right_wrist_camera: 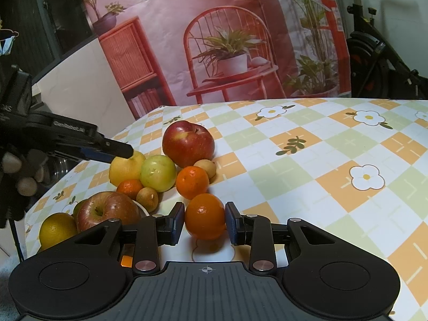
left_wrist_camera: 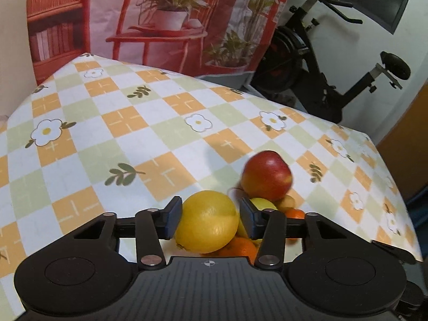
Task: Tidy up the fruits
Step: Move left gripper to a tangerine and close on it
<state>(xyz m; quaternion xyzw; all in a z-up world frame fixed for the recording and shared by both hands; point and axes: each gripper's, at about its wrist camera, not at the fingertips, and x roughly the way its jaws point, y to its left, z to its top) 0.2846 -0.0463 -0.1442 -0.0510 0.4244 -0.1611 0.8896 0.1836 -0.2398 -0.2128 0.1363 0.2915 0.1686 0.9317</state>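
Fruit pile sits near the table's left edge: two red apples, one (right_wrist_camera: 188,143) at the back; three oranges, two small brownish fruits, a green one (right_wrist_camera: 157,172).

The left gripper (left_wrist_camera: 208,218) has its fingers snug around a lemon (left_wrist_camera: 207,224); the right gripper (right_wrist_camera: 205,220) hugs an orange (right_wrist_camera: 205,216) on the checkered tablecloth (right_wrist_camera: 321,160).

The front fruit is partly hidden.

Left gripper (left_wrist_camera: 208,220): jaws either side of a yellow lemon (left_wrist_camera: 207,220), pads touching it. Red apple (left_wrist_camera: 266,175) just beyond, right. Small oranges (left_wrist_camera: 238,248) beneath. Checked floral tablecloth (left_wrist_camera: 149,133); exercise bike (left_wrist_camera: 334,61) far right.
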